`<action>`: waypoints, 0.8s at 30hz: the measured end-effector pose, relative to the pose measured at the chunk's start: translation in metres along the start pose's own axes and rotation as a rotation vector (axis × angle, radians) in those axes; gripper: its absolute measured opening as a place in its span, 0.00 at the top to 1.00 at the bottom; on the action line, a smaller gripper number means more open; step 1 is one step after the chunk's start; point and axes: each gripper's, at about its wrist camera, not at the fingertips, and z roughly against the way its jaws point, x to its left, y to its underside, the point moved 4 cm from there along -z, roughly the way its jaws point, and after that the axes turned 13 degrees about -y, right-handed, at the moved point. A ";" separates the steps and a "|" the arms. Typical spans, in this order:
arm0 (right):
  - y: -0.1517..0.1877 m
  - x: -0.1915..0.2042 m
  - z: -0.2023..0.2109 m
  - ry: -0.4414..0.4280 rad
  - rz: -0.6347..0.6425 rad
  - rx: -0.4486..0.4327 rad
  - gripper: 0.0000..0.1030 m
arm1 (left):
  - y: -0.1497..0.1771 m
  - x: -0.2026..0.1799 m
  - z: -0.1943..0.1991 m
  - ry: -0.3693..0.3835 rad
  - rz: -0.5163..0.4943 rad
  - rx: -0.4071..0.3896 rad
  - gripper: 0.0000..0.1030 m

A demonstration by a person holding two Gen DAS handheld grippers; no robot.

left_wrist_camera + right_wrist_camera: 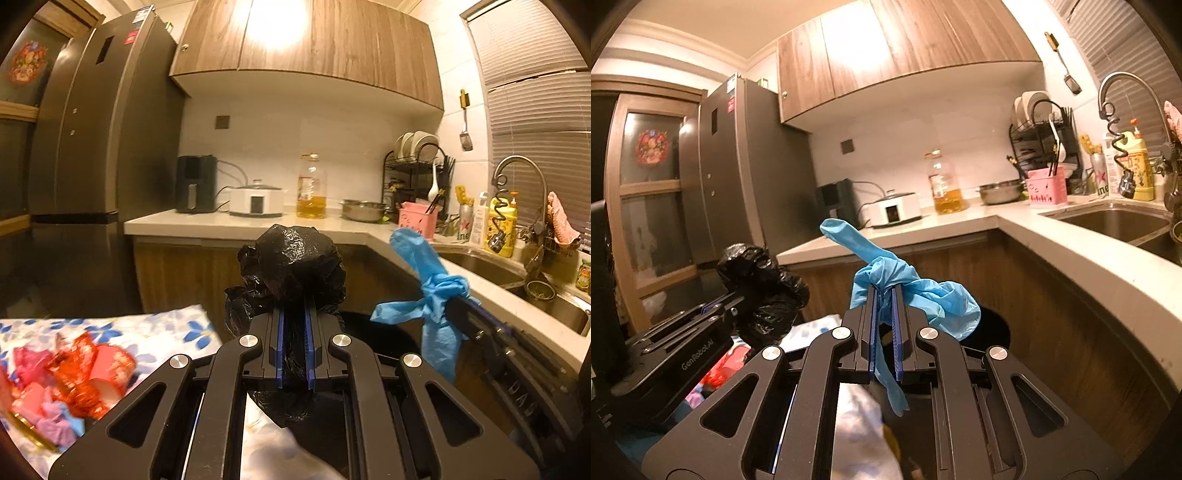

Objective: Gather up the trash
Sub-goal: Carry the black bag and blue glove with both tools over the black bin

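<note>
left tool [294,314]: matte black plastic body, two straight parallel fingers [264,343] with blue ribbed pads along their inner faces. four angular black linkage arms fan back toward the camera, each with a long slot-shaped cutout. four round silver pivot screws [248,340] sit at the arm joints, two inner and two outer.

right tool [884,295]: same build; black fingers [860,339], blue ribbed pads, four slotted linkage arms, four silver pivot screws [927,332].

seen side-on from the right wrist view, the left tool carries pale "genrobot.ai" lettering [697,355] on its black flank, with small screws along its rails.

no cables, sleeves or skin in view.
</note>
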 end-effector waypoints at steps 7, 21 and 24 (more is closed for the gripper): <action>0.005 -0.023 -0.016 0.012 -0.028 0.027 0.93 | 0.008 -0.024 -0.031 0.033 -0.022 0.037 0.91; 0.014 -0.048 -0.047 0.013 -0.059 0.068 0.92 | 0.027 -0.040 -0.078 0.068 -0.035 0.106 0.91; 0.014 -0.051 -0.052 0.014 -0.060 0.074 0.92 | 0.030 -0.043 -0.084 0.074 -0.037 0.113 0.90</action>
